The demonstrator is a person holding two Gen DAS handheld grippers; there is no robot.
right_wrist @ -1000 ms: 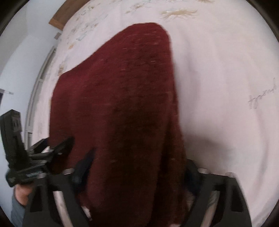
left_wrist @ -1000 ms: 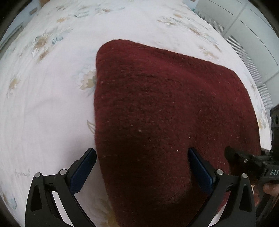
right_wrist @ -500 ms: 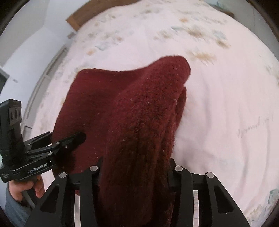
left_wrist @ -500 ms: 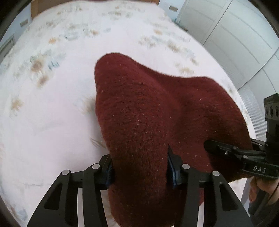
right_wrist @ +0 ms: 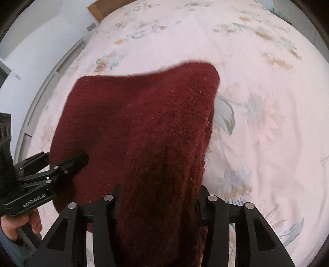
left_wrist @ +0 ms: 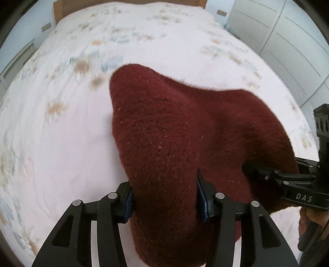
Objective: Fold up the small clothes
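A dark red knitted garment [left_wrist: 185,139] is lifted off the white flowered bed [left_wrist: 72,133]. My left gripper [left_wrist: 165,202] is shut on one near corner of the garment, which bulges up between its blue pads [left_wrist: 202,201]. My right gripper [right_wrist: 158,207] is shut on the other near corner of the garment [right_wrist: 144,127]. The cloth hangs between the two grippers and its far edge trails toward the bed. The right gripper also shows at the right of the left wrist view [left_wrist: 267,174], and the left gripper shows at the left of the right wrist view [right_wrist: 61,164].
The bed has a wooden headboard [left_wrist: 61,8] at the far end. White wardrobe doors [left_wrist: 287,41] stand to the right of the bed. A white wall with a radiator-like rail [right_wrist: 51,71] runs along the left side in the right wrist view.
Both grippers went from open around the garment's near edge to shut on it, then lifted it off the bed. The views now look further up the bed.
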